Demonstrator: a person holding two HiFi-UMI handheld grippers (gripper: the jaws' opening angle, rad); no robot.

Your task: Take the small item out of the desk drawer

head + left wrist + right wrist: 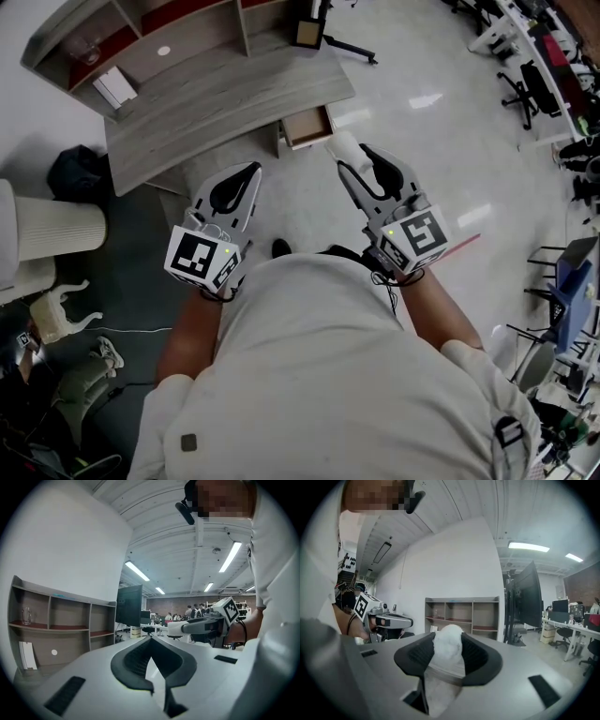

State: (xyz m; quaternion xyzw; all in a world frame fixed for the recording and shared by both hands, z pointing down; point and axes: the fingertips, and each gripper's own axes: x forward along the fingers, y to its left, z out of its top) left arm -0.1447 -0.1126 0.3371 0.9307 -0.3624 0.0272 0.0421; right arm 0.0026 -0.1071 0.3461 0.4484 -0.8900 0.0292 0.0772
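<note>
Person: light-coloured short-sleeved shirt (328, 375), with a small dark tab (188, 442) on the left sleeve.

Left hand-held gripper (251, 172): light grey moulded shell, with the fingers lined in black ribbed padding. At its rear is a marker cube (202, 255) with black-and-white square patterns on white faces. A small green light shows on the cube's upper face.

Right hand-held gripper (354, 157): same grey shell and black lining. Its own marker cube (419, 234) also shows a green light. A thin black cable (382, 275) loops at the wrist.

The gripper views show black rectangular slots (65, 694) set into each shell.
</note>
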